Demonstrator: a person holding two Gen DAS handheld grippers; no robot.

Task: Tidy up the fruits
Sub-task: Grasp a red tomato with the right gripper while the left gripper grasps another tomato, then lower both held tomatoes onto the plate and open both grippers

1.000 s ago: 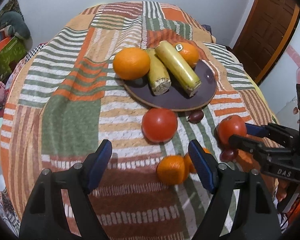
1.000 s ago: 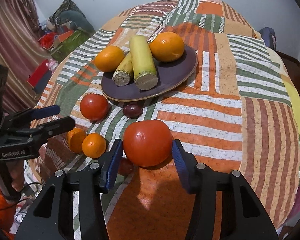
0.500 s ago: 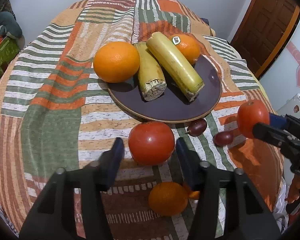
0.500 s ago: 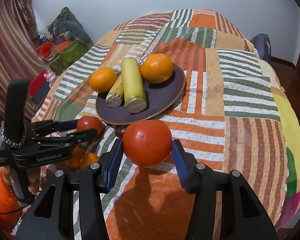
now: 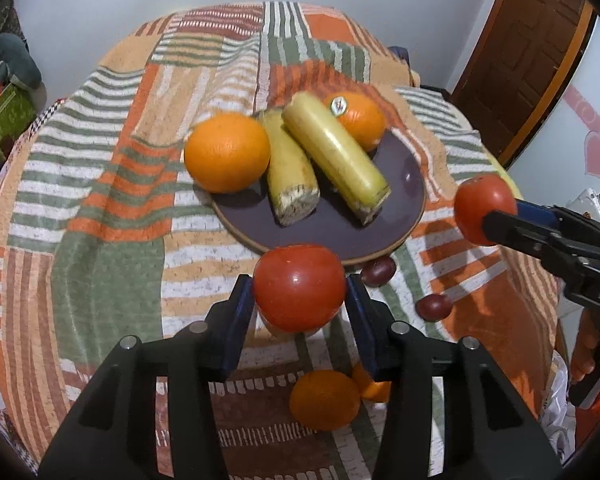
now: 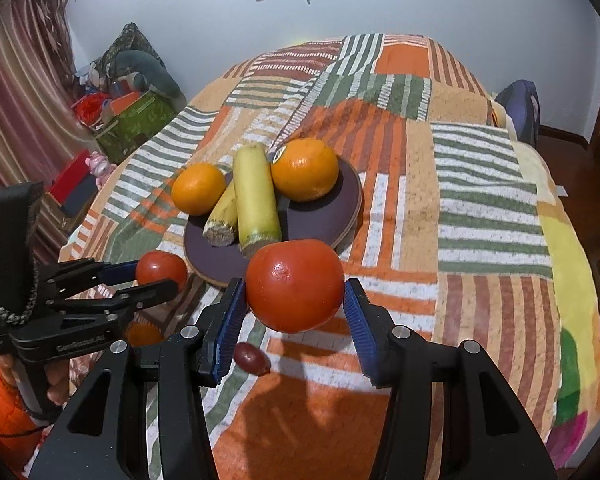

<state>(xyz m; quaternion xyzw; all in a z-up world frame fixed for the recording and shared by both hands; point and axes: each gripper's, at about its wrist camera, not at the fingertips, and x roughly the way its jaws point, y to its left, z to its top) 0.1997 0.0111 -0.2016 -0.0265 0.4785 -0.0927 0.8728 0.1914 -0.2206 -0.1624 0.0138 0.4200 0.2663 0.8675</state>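
Nearest the left wrist camera, the left gripper point(image 5: 299, 300) has its jaws closed to the width of a red tomato point(image 5: 299, 287), held just short of the plate point(image 5: 400, 184); two small oranges point(image 5: 325, 399) lie nearer still. The right gripper point(image 6: 295, 306) likewise clamps a second tomato point(image 6: 295, 285) off the bedspread point(image 6: 480, 208), at the plate's near rim. Two dark grapes point(image 5: 378, 271) sit just outside that rim. To place well, I would bring each tomato over the bare near part of the plate, lower before releasing, and avoid nudging the bananas point(image 5: 336, 156). Beyond them, the far orange point(image 5: 360, 120) carries a sticker, unreadable; the left tool's printed lettering is blurred.
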